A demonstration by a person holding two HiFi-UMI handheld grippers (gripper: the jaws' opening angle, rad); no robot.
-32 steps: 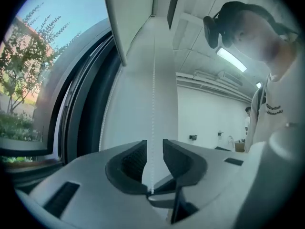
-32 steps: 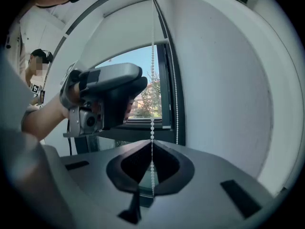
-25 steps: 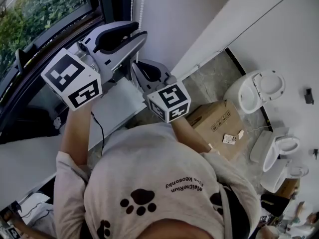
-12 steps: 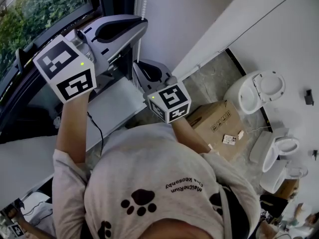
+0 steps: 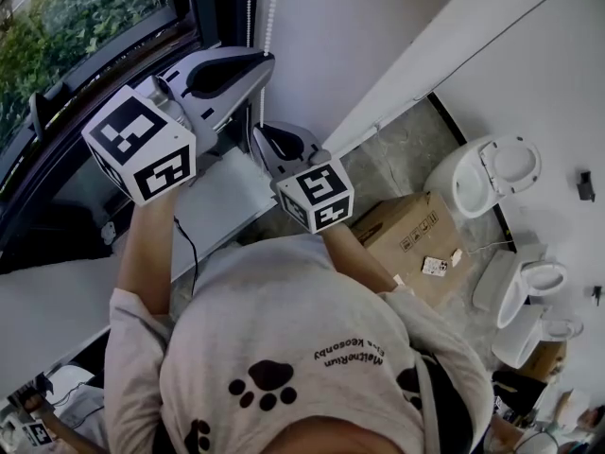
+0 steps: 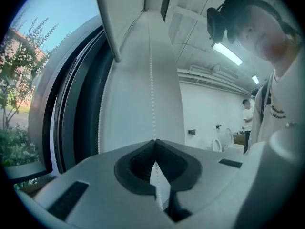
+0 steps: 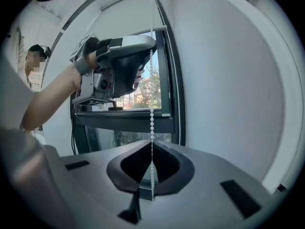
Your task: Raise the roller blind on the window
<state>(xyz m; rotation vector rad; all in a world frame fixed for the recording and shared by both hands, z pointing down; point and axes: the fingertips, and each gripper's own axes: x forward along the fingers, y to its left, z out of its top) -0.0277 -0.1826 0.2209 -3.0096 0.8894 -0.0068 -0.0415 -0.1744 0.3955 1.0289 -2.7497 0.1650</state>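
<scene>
A white bead chain [image 6: 152,89] hangs beside the window [image 5: 85,17], in front of the white wall. My left gripper [image 6: 154,142] is shut on the chain; its jaws have just been closing with the beads between them. My right gripper [image 7: 152,144] is shut on the same chain [image 7: 151,113], lower down. The right gripper view shows the left gripper [image 7: 150,46] directly above it, with the chain taut between the two. In the head view the left gripper [image 5: 265,60] is high by the frame and the right gripper [image 5: 257,132] is just below. The blind itself does not show clearly.
A white sill [image 5: 217,197] runs under the window, with a black cable [image 5: 189,244] hanging off it. On the floor at the right stand a cardboard box [image 5: 411,239] and several toilets [image 5: 492,173]. A person [image 6: 248,118] stands far back in the room.
My left gripper's jaws stood apart a second ago and are now closed on the chain. The right gripper has sunk a little, still gripping the chain.
</scene>
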